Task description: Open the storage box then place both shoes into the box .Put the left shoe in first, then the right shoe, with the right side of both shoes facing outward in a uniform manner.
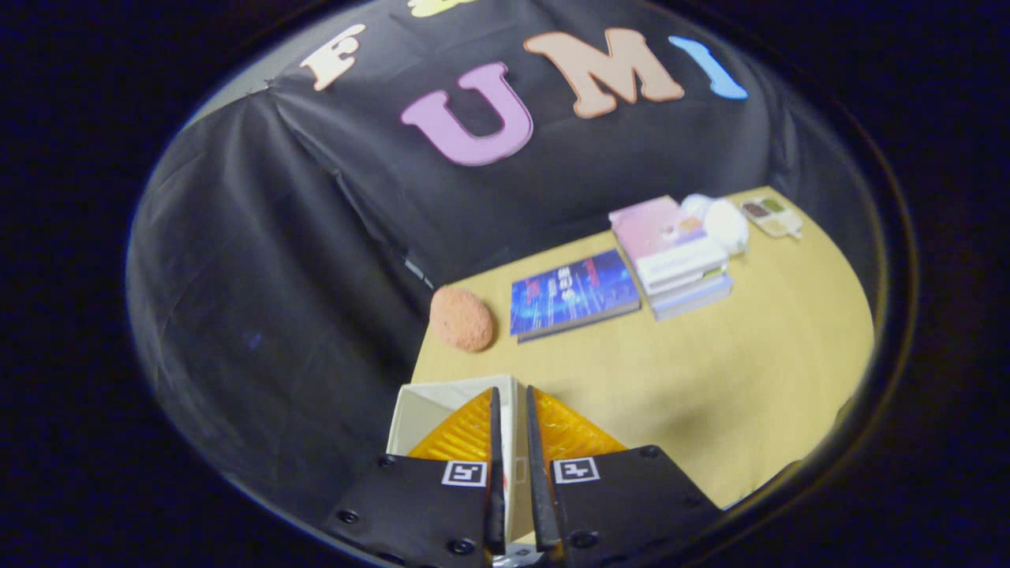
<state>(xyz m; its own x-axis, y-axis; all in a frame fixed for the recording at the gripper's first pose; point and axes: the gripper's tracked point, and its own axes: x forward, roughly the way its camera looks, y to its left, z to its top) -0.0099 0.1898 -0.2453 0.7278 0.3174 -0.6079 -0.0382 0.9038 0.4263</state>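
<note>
My gripper [511,390] hangs tilted over the near left corner of the yellow table [710,379]. Its two fingers stand almost together, with a thin white panel of the storage box [517,442] pinched between them. It looks like the box's lid or flap, seen edge-on. More of the white box [430,406] shows just left of the fingers, with an open white inner face. What the box holds is hidden behind the fingers.
Beyond the fingers an orange-pink oval lump [461,318] lies at the table's left edge. A blue book [572,293] lies beside it, then a stack of books [671,252], a white rounded object [722,222] and a small flat tray [772,215] farther right.
</note>
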